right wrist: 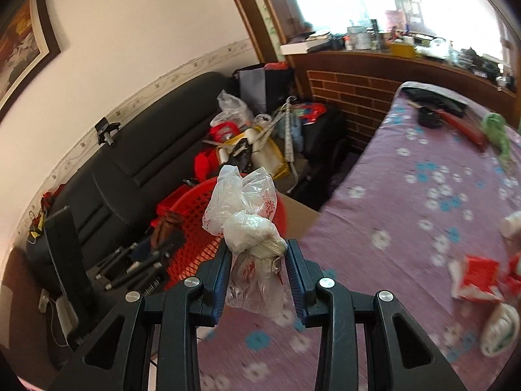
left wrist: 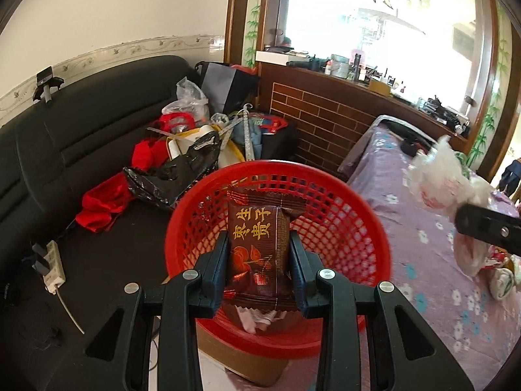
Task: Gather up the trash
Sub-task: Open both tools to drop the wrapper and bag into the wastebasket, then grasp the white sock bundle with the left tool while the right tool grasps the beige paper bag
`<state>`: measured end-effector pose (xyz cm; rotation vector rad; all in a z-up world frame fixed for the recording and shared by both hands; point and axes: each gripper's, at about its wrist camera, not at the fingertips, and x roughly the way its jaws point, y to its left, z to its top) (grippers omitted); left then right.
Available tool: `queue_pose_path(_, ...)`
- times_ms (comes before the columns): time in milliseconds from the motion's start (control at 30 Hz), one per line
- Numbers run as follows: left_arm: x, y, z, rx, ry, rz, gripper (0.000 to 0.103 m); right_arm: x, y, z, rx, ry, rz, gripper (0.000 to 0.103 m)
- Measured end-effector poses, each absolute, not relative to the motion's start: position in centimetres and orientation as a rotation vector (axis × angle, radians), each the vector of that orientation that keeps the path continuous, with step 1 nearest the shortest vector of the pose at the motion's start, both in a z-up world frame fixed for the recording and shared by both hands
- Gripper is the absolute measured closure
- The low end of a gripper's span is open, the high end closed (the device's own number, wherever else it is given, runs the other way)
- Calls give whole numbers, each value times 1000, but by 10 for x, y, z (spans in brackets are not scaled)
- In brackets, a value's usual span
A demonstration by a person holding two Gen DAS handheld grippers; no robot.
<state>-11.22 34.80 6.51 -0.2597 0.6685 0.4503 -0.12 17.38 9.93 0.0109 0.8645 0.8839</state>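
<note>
Left gripper (left wrist: 259,254) clamped on brown snack wrapper (left wrist: 260,244), held above red basket (left wrist: 342,228), likely for dropping. Right gripper (right wrist: 259,260) pinches knotted plastic bag (right wrist: 250,224) over near bed edge (right wrist: 390,228), basket (right wrist: 192,221) just left. More litter (right wrist: 478,277) lies right.

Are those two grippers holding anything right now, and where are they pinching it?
Yes. The left gripper pinches a brown snack wrapper by its two long sides, above the red basket. The right gripper clamps a knotted clear plastic bag at its knot.
</note>
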Motion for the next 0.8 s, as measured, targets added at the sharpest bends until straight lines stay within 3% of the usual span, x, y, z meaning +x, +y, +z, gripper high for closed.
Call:
queue_pose_path(167,-106,357,64,-265,660,450,67,16,206,87,25,904,892,64)
queue_pose_path(200,-105,358,64,-267,657,449,63,18,208,87,29,903,894,64)
queue_pose_path(267,-106,358,66,-277,641,455,43,23,214,86,33,904,890,56)
queue_pose_path(800,-118,285,83,-250,615,298,38,-20,96,100,116,823,844,54)
